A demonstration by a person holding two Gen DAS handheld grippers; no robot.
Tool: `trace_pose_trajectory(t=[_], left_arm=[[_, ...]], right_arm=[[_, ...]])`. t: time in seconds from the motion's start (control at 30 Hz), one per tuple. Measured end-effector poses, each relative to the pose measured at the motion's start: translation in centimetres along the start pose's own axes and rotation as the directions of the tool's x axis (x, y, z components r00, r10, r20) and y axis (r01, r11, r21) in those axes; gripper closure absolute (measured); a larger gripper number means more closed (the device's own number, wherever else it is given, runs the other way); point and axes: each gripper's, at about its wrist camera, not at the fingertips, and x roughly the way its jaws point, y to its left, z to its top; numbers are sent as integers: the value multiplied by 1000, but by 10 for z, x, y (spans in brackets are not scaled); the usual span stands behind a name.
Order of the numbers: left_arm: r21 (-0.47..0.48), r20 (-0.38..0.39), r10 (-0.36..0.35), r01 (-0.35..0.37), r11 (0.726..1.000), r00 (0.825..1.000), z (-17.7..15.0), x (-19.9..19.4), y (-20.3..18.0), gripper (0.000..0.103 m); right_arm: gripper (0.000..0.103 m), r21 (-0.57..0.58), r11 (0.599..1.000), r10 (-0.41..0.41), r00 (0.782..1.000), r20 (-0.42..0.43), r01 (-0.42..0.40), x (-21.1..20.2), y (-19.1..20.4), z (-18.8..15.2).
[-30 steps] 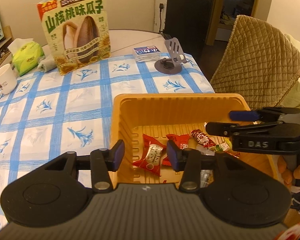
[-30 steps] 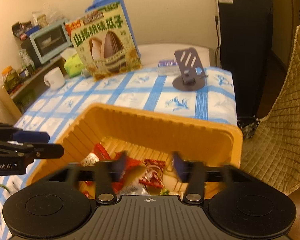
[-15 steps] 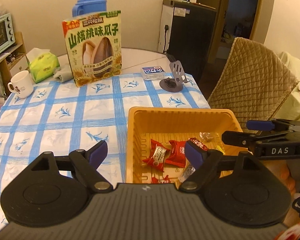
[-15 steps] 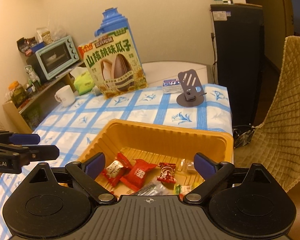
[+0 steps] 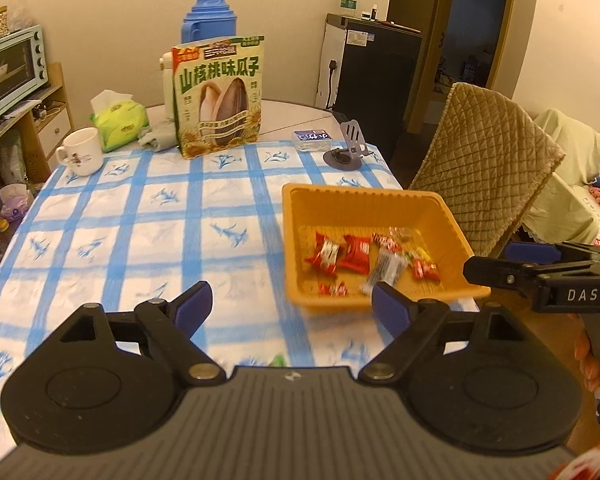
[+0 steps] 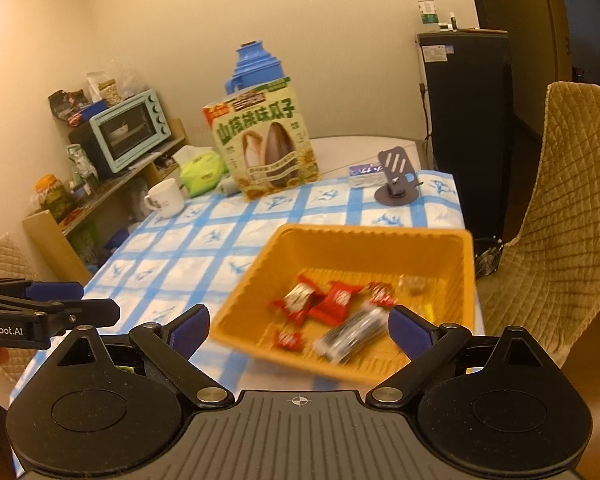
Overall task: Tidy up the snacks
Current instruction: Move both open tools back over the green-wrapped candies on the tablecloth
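Observation:
An orange plastic basket (image 5: 452, 232) stands on the blue-checked tablecloth (image 5: 140, 232) near the table's right front corner; it also shows in the right wrist view (image 6: 470, 264). It holds several wrapped snacks: red packets (image 5: 354, 254) (image 6: 336, 300) and a clear-wrapped bar (image 5: 386, 270) (image 6: 350, 334). My left gripper (image 5: 292, 306) is open and empty, above the cloth just before the basket's near rim. My right gripper (image 6: 298, 330) is open and empty, over the basket's near edge. A green scrap (image 5: 278, 360) peeks out below my left gripper.
A large sunflower-seed bag (image 5: 218, 98), blue thermos (image 5: 208, 20), white mug (image 5: 80, 156), green tissue pack (image 5: 118, 124), phone stand (image 5: 348, 148) and small box (image 5: 312, 138) stand at the table's far end. A quilted chair (image 5: 484, 160) is right of the table. A toaster oven (image 6: 126, 130) sits on shelves left.
Both grippers have opened wide and pulled up and back from the basket. The snacks lie loose in the basket, which now looks smaller and farther away.

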Motion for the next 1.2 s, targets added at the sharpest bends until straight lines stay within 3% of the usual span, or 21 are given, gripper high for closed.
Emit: trace_pose_trajectory(t=[0.27,0.53,0.9,1.2], left_arm=[[10,-20,19,-19,1000,1000,-47,-51,32,17],[-6,-60,48,-48,999,997,-89,-78,66,17],[-33,-117,75,-79,996,990,-135,-92,90,17],[-42,-158,103,-111,993,982,-156,-84,97,17]], right_arm=[[7,-1,999,35,999,-34,-35,-21,47,-33],[7,5,1000,30,995,-98,-30,-26,82,-72],[7,1,999,37,979,-202,-38,-18,116,-119],[7,-61,997,33,966,-256,-50,1,132,-136]])
